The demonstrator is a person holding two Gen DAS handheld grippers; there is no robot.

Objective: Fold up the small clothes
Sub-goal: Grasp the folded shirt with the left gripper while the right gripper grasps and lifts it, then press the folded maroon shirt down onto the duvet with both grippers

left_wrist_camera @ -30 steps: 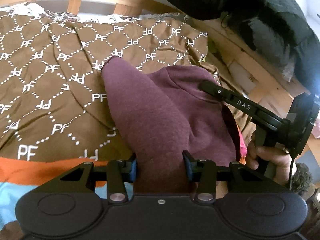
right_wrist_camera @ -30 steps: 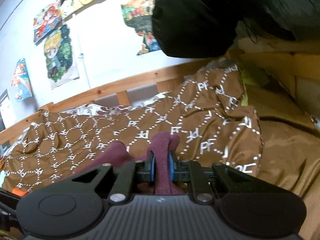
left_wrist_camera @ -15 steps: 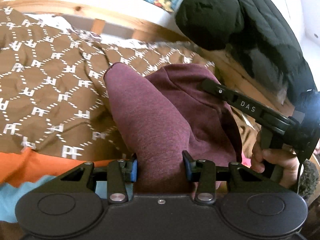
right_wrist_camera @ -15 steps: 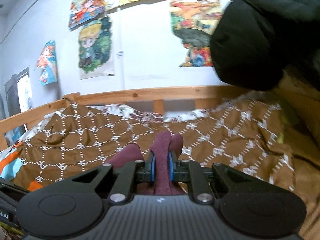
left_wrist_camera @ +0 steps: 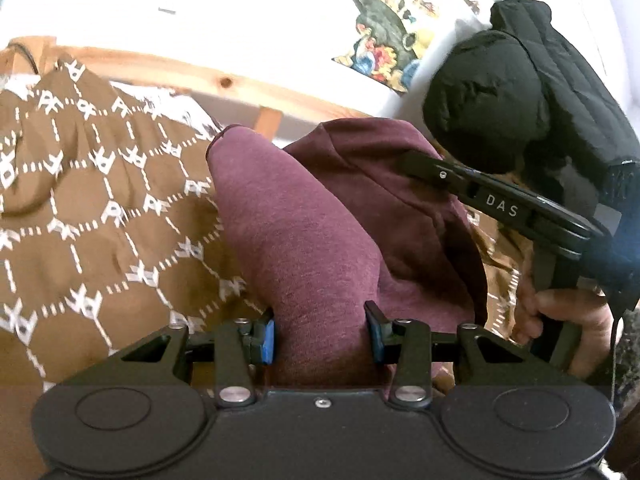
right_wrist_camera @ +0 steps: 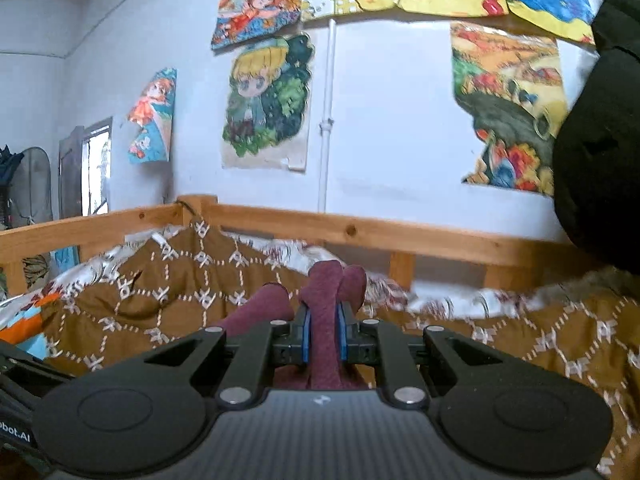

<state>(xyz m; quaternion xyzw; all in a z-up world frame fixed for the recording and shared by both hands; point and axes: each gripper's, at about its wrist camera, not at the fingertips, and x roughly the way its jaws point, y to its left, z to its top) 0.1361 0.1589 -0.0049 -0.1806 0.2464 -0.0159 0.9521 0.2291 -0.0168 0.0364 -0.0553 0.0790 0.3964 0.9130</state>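
While the left gripper (left_wrist_camera: pixel 320 336) clamps a maroon garment (left_wrist_camera: pixel 296 232), the right gripper (right_wrist_camera: pixel 323 334) jaws pinch another fold above the bed (right_wrist_camera: pixel 360 232).

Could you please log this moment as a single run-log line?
left gripper: shut on maroon garment | right gripper: shut on maroon garment | garment: lifted above brown quilt

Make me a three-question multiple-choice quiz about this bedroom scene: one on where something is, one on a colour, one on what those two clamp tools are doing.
1. Where is the black jacket?
A. hanging up at the right
B. under the bed
C. flat on the blanket

2. What colour is the garment?
A. yellow
B. maroon
C. white

3. What are the left gripper and right gripper doing?
A. both empty
B. only one holds cloth
C. both hold the garment

Answers: A, it hangs above the brown blanket; B, plainly maroon; C, cloth sits pinched between both pairs of fingers.
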